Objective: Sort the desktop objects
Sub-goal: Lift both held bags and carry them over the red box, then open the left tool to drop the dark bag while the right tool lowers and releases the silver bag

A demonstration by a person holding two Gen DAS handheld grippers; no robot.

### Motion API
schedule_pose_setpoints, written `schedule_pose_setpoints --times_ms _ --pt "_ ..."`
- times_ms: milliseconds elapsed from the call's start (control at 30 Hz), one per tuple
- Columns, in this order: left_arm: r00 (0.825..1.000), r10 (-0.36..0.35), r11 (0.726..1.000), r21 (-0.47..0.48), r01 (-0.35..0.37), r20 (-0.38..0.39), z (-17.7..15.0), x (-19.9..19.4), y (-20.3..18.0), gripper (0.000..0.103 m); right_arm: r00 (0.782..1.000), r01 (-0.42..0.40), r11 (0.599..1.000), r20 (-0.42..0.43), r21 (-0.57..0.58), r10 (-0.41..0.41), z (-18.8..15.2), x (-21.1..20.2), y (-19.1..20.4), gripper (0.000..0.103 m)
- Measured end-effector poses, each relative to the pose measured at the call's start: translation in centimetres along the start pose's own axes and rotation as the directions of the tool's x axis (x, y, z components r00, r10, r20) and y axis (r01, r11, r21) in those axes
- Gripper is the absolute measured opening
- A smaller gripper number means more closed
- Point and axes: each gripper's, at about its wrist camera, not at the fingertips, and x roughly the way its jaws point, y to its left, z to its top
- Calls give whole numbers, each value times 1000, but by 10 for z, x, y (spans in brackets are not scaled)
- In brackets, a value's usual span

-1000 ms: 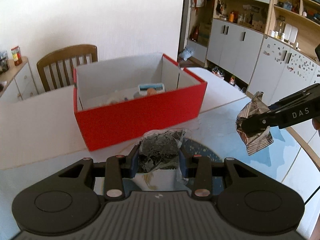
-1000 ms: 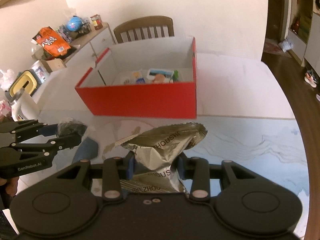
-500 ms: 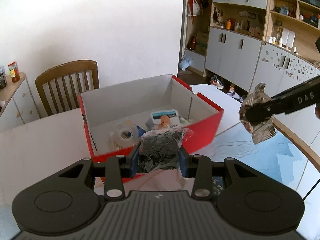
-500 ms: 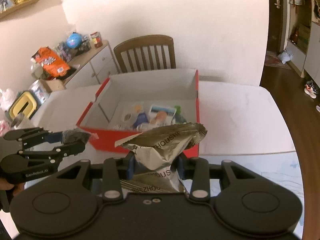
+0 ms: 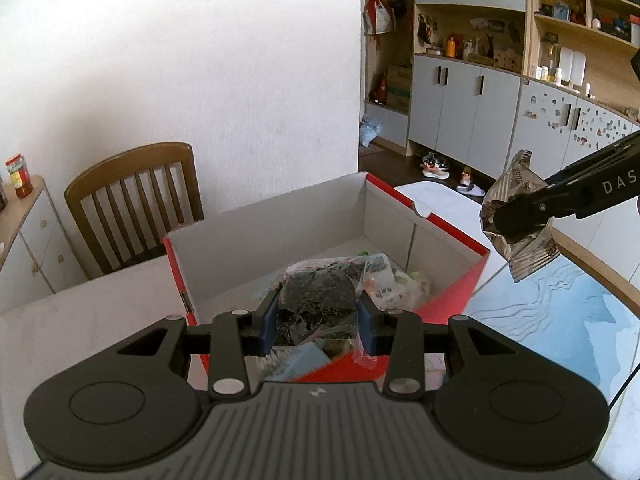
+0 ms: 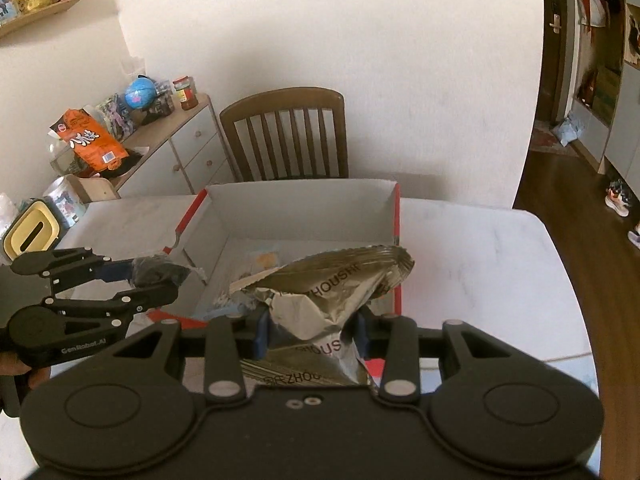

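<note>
The left gripper (image 5: 318, 316) is clamped on a clear bag of dark contents (image 5: 320, 296). The right gripper (image 6: 308, 330) is clamped on a crumpled silver foil snack packet (image 6: 320, 292). Both hang over the open red cardboard box (image 6: 296, 208), probably for dropping in. A wooden chair (image 6: 286, 136) stands beyond.

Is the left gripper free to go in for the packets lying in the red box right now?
Probably not. The left gripper is shut on a clear bag of dark stuff, so though the red box is open-topped, its fingers are occupied.
</note>
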Motion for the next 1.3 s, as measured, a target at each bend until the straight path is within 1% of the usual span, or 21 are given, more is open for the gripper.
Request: schedule_pose_setpoints --times_ms 367,533,833,967,1133,1300 --pt "999 36 998 51 -34 -28 18 36 17 38 1000 13 1000 8 -18 -13 21 29 0 38" --pt "997 44 997 73 -40 -56 23 59 21 38 999 52 998 12 -39 -51 26 45 1 38" --pt "992 70 991 122 -57 -102 21 93 23 38 996 82 994 -22 -69 -84 24 76 2 38" --pt "990 75 989 133 -59 -121 21 105 22 38 996 77 994 -44 -81 -80 23 89 5 38" --pt "985 72 988 144 -49 -157 20 120 21 38 995 50 992 -82 -118 -60 17 102 10 38" --pt "979 61 990 139 -34 -193 16 130 21 38 992 36 989 -118 -145 -53 10 111 14 38"
